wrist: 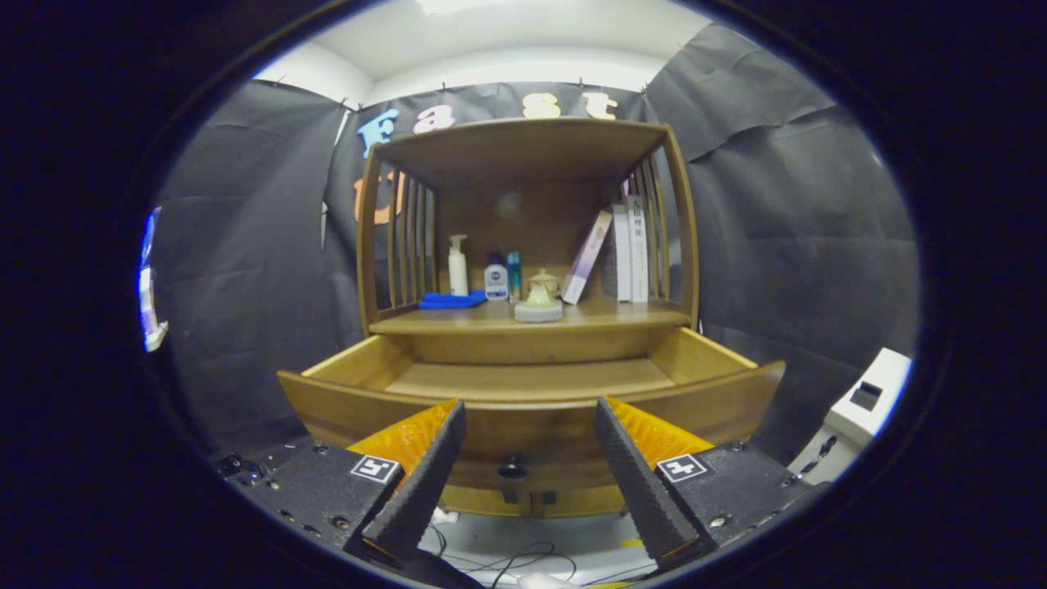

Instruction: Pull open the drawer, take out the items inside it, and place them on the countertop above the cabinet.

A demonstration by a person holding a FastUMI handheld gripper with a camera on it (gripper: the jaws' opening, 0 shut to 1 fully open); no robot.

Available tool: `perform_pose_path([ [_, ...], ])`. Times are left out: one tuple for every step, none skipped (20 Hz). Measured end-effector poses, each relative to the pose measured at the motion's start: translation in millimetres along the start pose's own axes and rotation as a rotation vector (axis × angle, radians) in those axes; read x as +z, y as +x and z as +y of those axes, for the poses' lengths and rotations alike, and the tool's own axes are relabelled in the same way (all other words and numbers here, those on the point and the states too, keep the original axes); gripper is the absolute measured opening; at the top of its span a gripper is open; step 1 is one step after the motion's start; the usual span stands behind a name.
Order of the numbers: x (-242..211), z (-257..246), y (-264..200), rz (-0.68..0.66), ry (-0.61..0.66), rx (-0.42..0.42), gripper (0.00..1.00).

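Black cloth booth; wooden cabinet, drawer pulled out, knob between fingers of tongs, spread apart, holding nothing.

The single camera rides on the gripper and looks forward along its two fingers, which stand apart at the near edge with nothing between them. It faces the wooden cabinet head-on from slightly above drawer height, looking level. The pulled-out drawer lies just beyond the fingertips, its knob between them. The countertop sits farther back. The fisheye lens bends the drawer front and takes in the booth's walls left and right.
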State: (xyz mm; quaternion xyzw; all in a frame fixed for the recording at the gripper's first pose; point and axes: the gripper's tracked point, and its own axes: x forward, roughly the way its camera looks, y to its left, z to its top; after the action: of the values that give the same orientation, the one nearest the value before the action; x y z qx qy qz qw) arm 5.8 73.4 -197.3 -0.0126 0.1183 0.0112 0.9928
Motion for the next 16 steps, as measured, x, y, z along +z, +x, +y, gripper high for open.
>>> perform_pose_path([
  [-7.8, 0.9, 3.0, 0.019, 0.01, 0.001, 0.99],
  [-12.8, 2.2, 6.5, 0.033, 0.023, 0.006, 0.99],
  [-15.9, 2.1, 8.5, 0.044, 0.033, 0.005, 1.0],
  [-17.7, 1.2, 12.9, 0.049, 0.038, 0.001, 1.0],
  [-18.2, 0.8, 16.4, 0.051, 0.039, -0.003, 1.0],
  [-17.3, 1.1, 20.0, 0.052, 0.035, -0.007, 1.0],
  [-16.6, 1.8, 22.6, 0.051, 0.036, -0.01, 1.0],
  [-15.3, 2.4, 26.5, 0.05, 0.035, -0.011, 1.0],
  [-15.8, 1.9, 29.2, 0.051, 0.035, -0.016, 1.0],
  [-16.3, 1.9, 32.2, 0.056, 0.038, -0.022, 1.0],
  [-18.9, 0.6, 36.4, 0.062, 0.041, -0.03, 1.0],
  [-15.9, 1.4, 34.4, 0.044, 0.041, -0.032, 1.0],
  [-17.5, 2.1, 34.0, 0.044, 0.03, -0.034, 1.0],
  [-16.8, 2.6, 33.1, 0.039, 0.026, -0.035, 0.99],
  [-17.0, 2.3, 33.7, 0.037, 0.029, -0.034, 1.0],
  [-16.5, 2.2, 33.7, 0.039, 0.034, -0.034, 1.0],
])
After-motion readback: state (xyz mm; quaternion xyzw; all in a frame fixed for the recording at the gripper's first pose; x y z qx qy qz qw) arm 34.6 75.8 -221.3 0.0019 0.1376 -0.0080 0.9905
